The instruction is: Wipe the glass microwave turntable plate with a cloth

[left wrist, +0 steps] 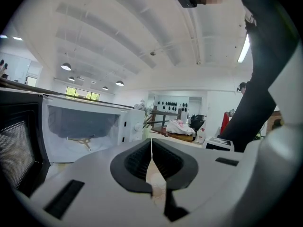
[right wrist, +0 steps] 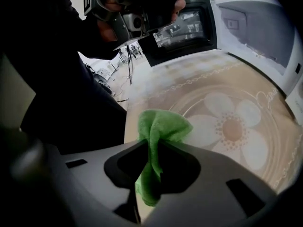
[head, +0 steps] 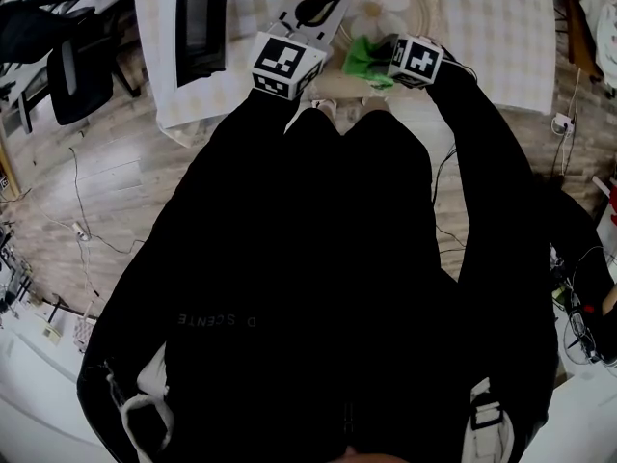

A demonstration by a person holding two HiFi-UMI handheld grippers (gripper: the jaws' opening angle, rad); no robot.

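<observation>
Firmly, the right tongs (right wrist: 150, 162) pinch a green cloth (right wrist: 163, 126), its bunched end at the near rim of the plate (right wrist: 246, 112), which lies on the worktop (right wrist: 156, 86) at centre right. The left tongs (left wrist: 152, 171) are pressed together, empty. An open microwave (left wrist: 80, 126) stands behind; a dark sleeve (right wrist: 57, 79) blocks the left of the right gripper view.

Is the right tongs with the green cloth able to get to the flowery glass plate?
Probably yes. The right tongs pinch the green cloth right over the glass plate, and nothing shows between cloth and plate.
</observation>
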